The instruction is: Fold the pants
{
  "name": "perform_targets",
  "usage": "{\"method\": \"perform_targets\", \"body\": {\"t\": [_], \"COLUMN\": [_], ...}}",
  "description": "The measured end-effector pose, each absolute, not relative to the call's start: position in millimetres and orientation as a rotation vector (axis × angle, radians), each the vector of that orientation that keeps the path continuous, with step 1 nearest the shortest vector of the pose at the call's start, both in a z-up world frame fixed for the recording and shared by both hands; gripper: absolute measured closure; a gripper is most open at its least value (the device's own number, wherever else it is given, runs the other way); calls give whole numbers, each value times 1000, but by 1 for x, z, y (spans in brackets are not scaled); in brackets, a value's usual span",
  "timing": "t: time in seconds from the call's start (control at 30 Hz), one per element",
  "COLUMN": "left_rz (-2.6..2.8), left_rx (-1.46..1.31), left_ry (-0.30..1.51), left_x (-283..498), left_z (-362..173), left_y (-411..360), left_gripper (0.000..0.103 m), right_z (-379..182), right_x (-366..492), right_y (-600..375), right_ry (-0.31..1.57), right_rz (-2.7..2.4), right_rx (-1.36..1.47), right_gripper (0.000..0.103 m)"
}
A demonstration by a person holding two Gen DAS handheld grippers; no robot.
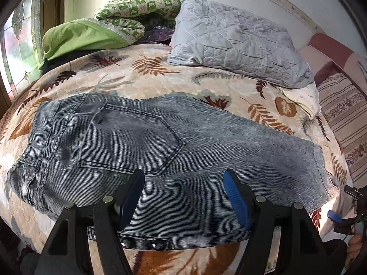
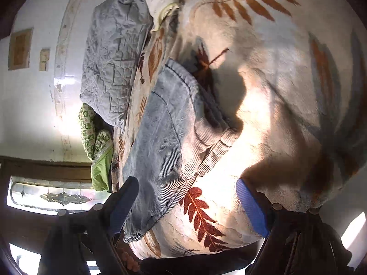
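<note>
My faded blue-grey ribbed denim pants [image 1: 160, 151] lie across the bed's cream leaf-print quilt [image 1: 160, 78], back pocket up, already doubled leg over leg, waistband towards the window side and hems towards the striped side. My left hand-held gripper [image 1: 183, 194] hovers over the near edge with its blue pads spread wide and nothing between them. My right hand-held gripper [image 2: 188, 197] is equally wide and empty, rolled sideways near the hem end of the pants [image 2: 165, 123]. I judge the next fold should bring hems to waistband. To do it well, I'd level the right wrist, pinch both layers at the hem corner, lift just clear, and pin the middle with the left so nothing drags.
</note>
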State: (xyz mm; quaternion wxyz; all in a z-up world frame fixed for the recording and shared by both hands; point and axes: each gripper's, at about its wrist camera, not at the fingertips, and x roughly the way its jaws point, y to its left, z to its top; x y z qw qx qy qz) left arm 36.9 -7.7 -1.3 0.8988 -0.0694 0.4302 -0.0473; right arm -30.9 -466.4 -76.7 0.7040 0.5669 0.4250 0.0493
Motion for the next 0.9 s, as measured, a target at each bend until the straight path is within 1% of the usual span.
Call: {"method": "perform_targets", "body": {"t": [0.17, 0.33, 0.53, 0.6, 0.63, 0.7, 0.73, 0.9], "left_rz": [-172, -226, -290, -286, -284, -285, -281, -285], "left_rx": [-137, -145, -55, 8, 56, 146, 166, 62], "left_ry": [936, 975, 996, 1008, 1043, 1095, 1089, 979], "left_x": [47, 61, 72, 75, 78, 80, 78, 73], "left_z": [-4, -6, -11, -19, -27, -44, -46, -22], "left_y": [-44, -78, -129, -143, -151, -161, -162, -150], "left_gripper": [31, 31, 31, 27, 25, 25, 25, 25], "right_z": [-75, -78, -72, -69, -68, -67, -68, -71], "right_x": [-17, -8, -3, -1, -1, -2, -5, -6], "right_y": [-479, -481, -475, -472, -471, -472, -474, -475], "right_ry": [904, 918, 930, 946, 954, 953, 945, 937], "right_rz": [65, 6, -59, -72, -74, -77, -83, -83], "right_rx": [1289, 1293, 1246, 1208, 1197, 1210, 1230, 1245], "right_gripper": [14, 14, 15, 17, 17, 16, 16, 16]}}
